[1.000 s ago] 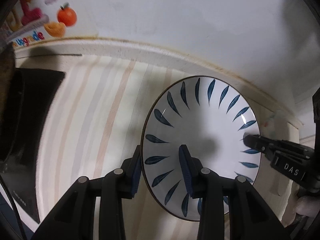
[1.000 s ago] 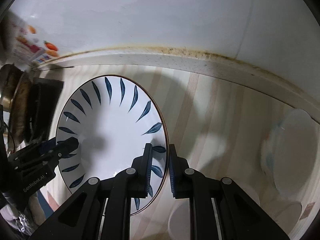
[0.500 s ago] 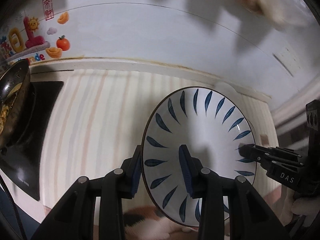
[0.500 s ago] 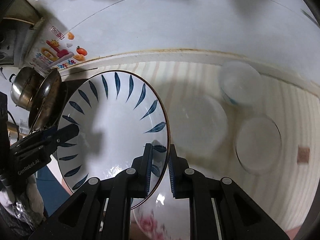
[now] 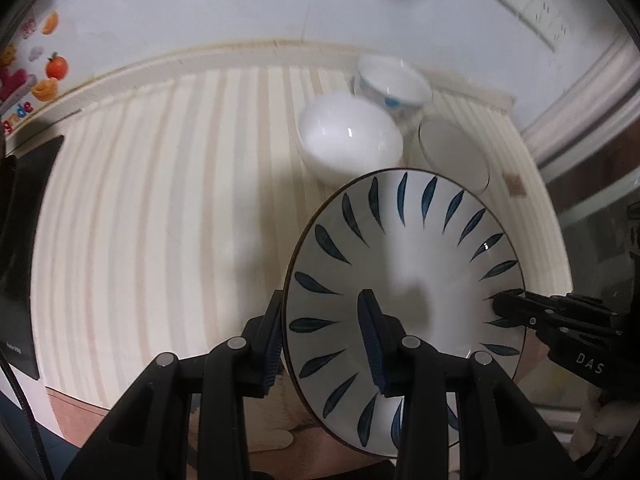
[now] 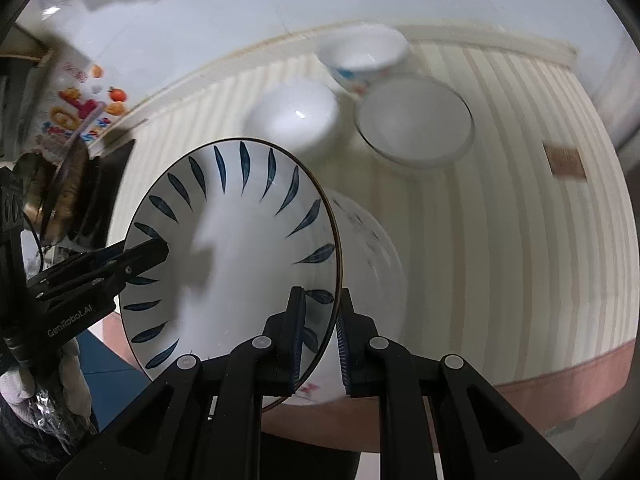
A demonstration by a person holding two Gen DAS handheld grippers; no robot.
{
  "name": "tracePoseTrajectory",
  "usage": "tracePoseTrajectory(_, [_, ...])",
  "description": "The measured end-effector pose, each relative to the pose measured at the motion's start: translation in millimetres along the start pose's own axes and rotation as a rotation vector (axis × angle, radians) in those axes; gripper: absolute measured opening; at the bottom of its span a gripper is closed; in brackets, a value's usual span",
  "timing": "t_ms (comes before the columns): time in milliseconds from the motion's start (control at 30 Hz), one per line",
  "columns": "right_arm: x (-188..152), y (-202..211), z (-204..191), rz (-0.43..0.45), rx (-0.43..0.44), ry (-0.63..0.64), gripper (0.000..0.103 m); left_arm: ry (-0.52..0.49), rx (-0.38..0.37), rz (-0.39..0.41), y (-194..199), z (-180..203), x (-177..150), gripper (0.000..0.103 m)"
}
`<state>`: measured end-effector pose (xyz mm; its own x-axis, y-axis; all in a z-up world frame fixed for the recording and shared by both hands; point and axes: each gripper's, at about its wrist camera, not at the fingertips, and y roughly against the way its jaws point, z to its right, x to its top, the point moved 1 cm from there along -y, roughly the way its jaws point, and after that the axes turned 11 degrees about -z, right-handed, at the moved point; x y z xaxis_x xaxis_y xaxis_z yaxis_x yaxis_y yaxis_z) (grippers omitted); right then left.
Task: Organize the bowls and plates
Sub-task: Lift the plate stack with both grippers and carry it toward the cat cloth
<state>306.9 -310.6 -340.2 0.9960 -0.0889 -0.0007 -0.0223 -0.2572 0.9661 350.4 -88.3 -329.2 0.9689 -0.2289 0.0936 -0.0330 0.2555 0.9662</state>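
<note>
Currently mid-carry — plate [image 5: 404,264] held off the striped tabletop [image 5: 160,200], left tongs [image 5: 324,344] and right tongs [image 6: 320,340] each clamped on opposite rims. Next — judged: lower it level onto the floral plate [image 6: 372,248] beneath, clear of the bowls [image 6: 292,114].

The plate [image 5: 404,264] in my jaws is white with dark blue leaf strokes fanning round a thin brown rim. The worktop [image 5: 160,220] has cream and beige stripes. One bowl [image 5: 348,140] is plain white, another bowl [image 5: 390,84] white with blue marks.
</note>
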Motion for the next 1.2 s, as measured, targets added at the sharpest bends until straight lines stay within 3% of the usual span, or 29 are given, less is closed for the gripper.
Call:
tracePoseTrajectory(300, [-15.0,-38.8,26.8,-0.044,0.003,-0.046,0.017,-0.034,0.061,-0.1,-43.0,8.6,-3.5,0.033])
tracePoseTrajectory(733, [-2.4,-60.0,26.2,-0.079,-0.009,-0.045,0.017,-0.052,0.109,-0.124,-58.9,15.0,3.0,0.033])
tracePoseTrajectory(1200, [2.8,-69.1,28.3,-0.1,0.008,-0.06,0.018,-0.045,0.112,-0.158,-66.0,14.4,2.9,0.033])
